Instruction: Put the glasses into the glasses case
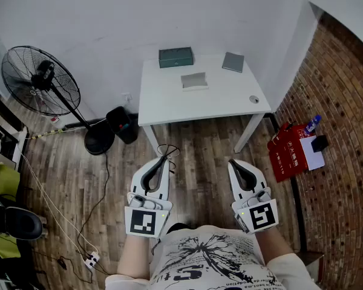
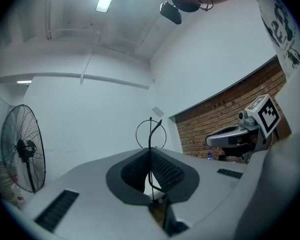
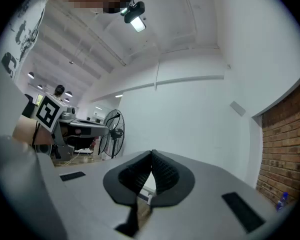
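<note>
Thin wire-framed glasses point(image 1: 167, 151) stick out past the tip of my left gripper point(image 1: 163, 160), which is shut on them. In the left gripper view a round lens rim point(image 2: 151, 133) stands above the closed jaws and a temple runs down between the pads. My right gripper point(image 1: 233, 162) is shut with nothing in it, its pads point(image 3: 162, 170) meeting at the tip. Both grippers hang over the wooden floor, short of the white table point(image 1: 224, 101). On the table lie a pale grey case-like object point(image 1: 194, 81), a dark green box point(image 1: 176, 57) and a grey flat item point(image 1: 233, 61).
A standing fan point(image 1: 41, 80) and a black bin point(image 1: 122, 124) are left of the table. Red boxes point(image 1: 288, 151) and a blue bottle point(image 1: 313, 124) sit by the brick wall at the right. Cables and a power strip point(image 1: 92, 260) lie on the floor at the left.
</note>
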A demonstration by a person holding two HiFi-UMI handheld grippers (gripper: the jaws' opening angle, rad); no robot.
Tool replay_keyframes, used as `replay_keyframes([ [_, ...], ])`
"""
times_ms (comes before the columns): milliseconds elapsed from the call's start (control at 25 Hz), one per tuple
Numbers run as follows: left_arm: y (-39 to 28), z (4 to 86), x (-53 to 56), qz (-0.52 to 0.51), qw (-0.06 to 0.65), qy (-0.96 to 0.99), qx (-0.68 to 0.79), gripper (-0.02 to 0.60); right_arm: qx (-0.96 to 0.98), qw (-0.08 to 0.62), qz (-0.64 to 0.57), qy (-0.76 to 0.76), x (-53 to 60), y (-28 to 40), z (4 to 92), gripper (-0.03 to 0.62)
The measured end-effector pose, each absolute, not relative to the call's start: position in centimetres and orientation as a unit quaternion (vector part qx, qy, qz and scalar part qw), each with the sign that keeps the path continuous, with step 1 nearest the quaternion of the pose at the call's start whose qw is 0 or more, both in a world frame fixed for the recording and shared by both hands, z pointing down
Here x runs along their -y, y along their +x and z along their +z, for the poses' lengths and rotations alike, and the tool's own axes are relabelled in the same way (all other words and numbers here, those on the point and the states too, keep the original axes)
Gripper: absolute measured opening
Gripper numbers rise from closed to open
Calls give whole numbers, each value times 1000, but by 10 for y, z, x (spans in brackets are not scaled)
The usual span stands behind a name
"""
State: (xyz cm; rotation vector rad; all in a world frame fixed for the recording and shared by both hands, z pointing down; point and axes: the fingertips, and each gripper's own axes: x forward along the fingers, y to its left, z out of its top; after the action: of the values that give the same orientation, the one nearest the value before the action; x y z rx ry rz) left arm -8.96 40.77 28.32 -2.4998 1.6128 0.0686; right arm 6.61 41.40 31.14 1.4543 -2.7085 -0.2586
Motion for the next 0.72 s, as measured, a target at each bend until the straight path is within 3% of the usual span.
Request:
replay_keyframes([
  [720,-60,293,-381,2,53,-843,-536,17,870,14,-18,493,-382,109,328,14],
])
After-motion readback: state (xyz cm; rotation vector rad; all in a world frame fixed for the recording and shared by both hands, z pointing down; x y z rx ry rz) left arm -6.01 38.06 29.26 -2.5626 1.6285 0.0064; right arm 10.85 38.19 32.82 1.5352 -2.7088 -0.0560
